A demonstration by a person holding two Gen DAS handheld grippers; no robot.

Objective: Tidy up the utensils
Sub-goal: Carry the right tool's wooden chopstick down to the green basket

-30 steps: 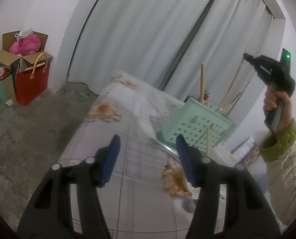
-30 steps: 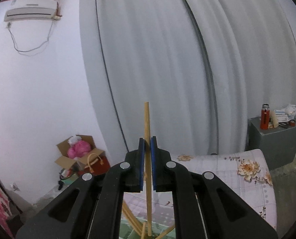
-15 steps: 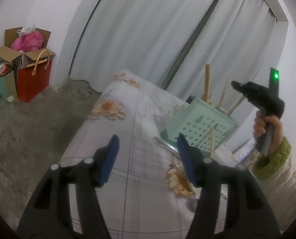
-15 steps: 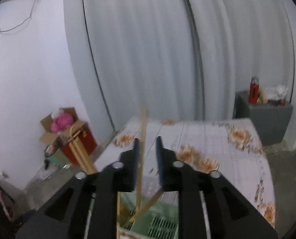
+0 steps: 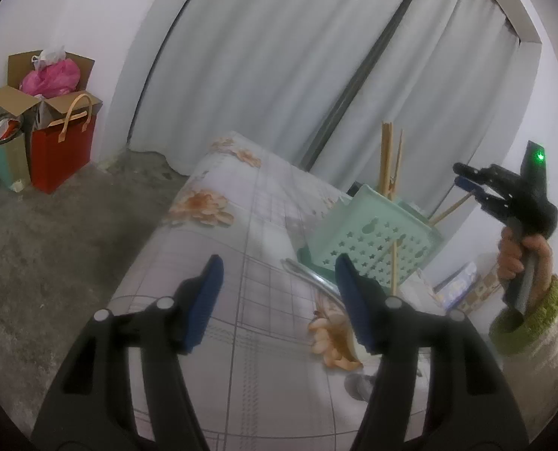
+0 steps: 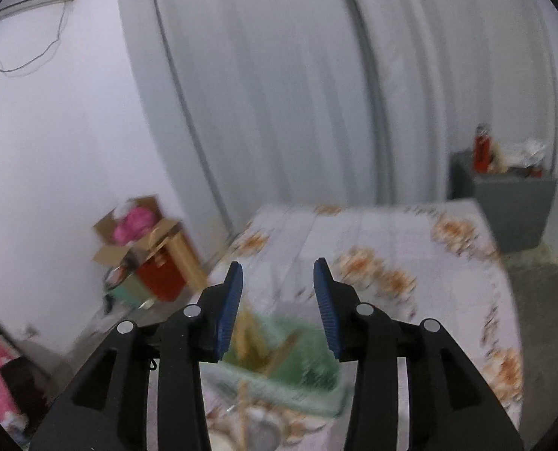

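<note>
Chopsticks (image 5: 386,158), long pale wooden sticks, stand upright and leaning inside the mint-green perforated plastic basket (image 5: 372,242), which sits on the counter (image 5: 263,338), a surface covered with a grey checked cloth printed with orange flowers. One more wooden stick (image 5: 393,267) leans against the outside of the basket's near wall. A shiny metal utensil handle (image 5: 309,276) lies on the cloth just beside the basket's near lower corner.

Left hand-held gripper (image 5: 277,300): blue pads spread wide, nothing between them, held low on the near side of the basket, apart from it.

Right hand-held gripper (image 6: 277,300): jaws have just been opening; pads now stand apart with nothing pinched. It hangs above the basket on the side away from the left one, gripped by a hand (image 5: 519,259) in a green knitted cuff. Its own view is blurred.

Beyond the basket hang grey curtains (image 5: 279,56). A red paper bag (image 5: 59,154) stands on the floor, well apart from the basket.
</note>
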